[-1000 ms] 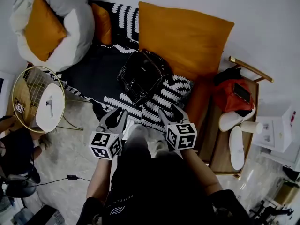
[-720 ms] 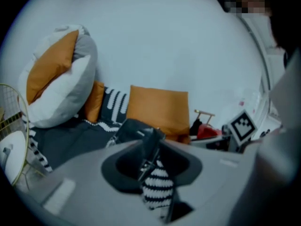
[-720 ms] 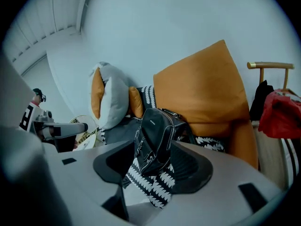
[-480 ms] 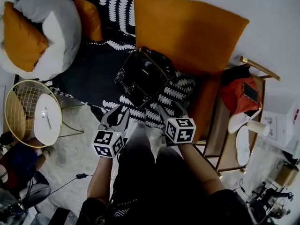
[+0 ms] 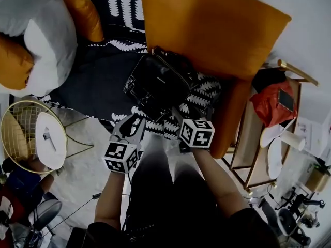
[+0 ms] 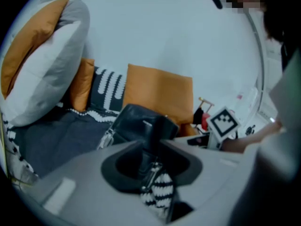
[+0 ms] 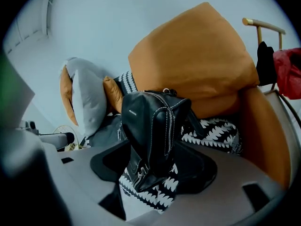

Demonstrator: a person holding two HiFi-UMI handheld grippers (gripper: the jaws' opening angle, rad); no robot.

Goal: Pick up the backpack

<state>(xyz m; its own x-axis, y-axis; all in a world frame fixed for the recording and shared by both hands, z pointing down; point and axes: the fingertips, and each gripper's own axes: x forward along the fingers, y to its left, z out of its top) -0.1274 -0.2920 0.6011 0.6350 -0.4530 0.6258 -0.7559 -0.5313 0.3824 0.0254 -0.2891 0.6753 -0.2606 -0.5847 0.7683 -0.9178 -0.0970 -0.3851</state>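
Note:
A black leather backpack [image 5: 158, 84] lies on a black-and-white patterned throw [image 5: 204, 94], leaning toward a big orange cushion [image 5: 212, 25]. Both grippers hover just short of its near edge. My left gripper [image 5: 129, 124] is at the near left corner, and its jaws stand apart with nothing gripped. In the left gripper view the backpack [image 6: 136, 124] shows beyond that gripper [image 6: 150, 159]. My right gripper [image 5: 174, 113] is at the near right side and its jaws are opening. In its own view the backpack [image 7: 155, 126] fills the gap ahead of the right gripper [image 7: 155, 171], and the pads do not press on it.
A grey and orange pillow [image 5: 36, 45] lies at the left of the dark seat [image 5: 98, 81]. A gold wire side table [image 5: 31, 138] stands on the floor at lower left. At the right, a wooden rack [image 5: 253, 143] holds a red bag [image 5: 274, 102] and white slippers [image 5: 274, 159].
Both grippers have come forward and down toward the backpack, which now looms larger. The right gripper has rolled a little. Nothing has been taken hold of.

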